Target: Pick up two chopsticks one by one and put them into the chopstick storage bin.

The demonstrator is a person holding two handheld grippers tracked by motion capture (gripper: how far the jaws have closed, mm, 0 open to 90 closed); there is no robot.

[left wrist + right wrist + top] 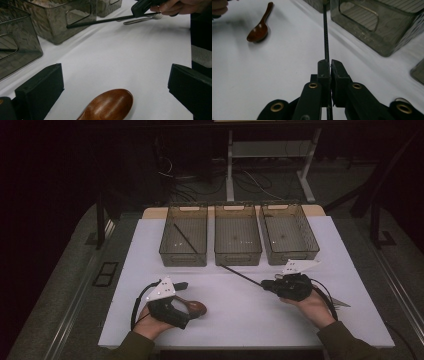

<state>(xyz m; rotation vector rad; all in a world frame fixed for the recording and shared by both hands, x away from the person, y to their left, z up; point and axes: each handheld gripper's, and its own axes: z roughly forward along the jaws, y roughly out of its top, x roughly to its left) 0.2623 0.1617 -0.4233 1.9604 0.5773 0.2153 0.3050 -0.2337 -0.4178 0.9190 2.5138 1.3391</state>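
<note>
On the white table [240,310], before three smoky bins [237,236] showing no readable writing, the right gripper [329,65] is clamping a thin black rod [325,35], while the left gripper [113,85] is gaping around a brown wooden spoon [110,105].

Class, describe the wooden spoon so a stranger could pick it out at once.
Start at the white table with three smoky bins along its far edge. Near the front left, by the left gripper, whose jaws stand open around it, lies the spoon. It alone is glossy reddish-brown wood; the chopsticks are thin and black.
</note>
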